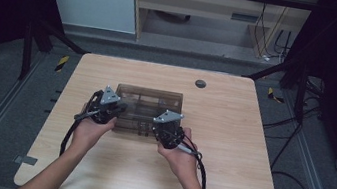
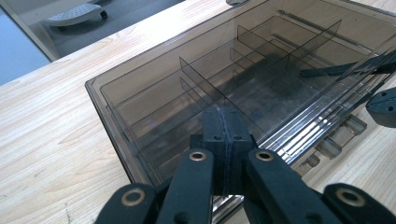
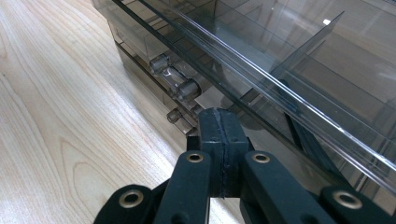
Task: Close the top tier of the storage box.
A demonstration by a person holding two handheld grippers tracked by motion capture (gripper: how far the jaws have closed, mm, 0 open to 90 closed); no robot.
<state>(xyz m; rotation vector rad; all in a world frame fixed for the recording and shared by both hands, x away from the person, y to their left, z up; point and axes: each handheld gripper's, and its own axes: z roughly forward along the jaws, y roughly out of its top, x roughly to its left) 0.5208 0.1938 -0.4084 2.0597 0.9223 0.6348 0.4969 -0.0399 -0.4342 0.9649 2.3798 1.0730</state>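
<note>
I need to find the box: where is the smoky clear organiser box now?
In the high view, the organiser box sits mid-table, between the left gripper and right gripper, below the round table hole.

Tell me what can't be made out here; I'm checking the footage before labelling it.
- Whether the box holds anything small: high view, smoky walls, too far.
- Whether the left gripper tips touch the box: left gripper view, the shut jaws hide the spot.
- The latch state: right gripper view, clear plastic blurs it.
- The right gripper contact: hidden likewise.
</note>
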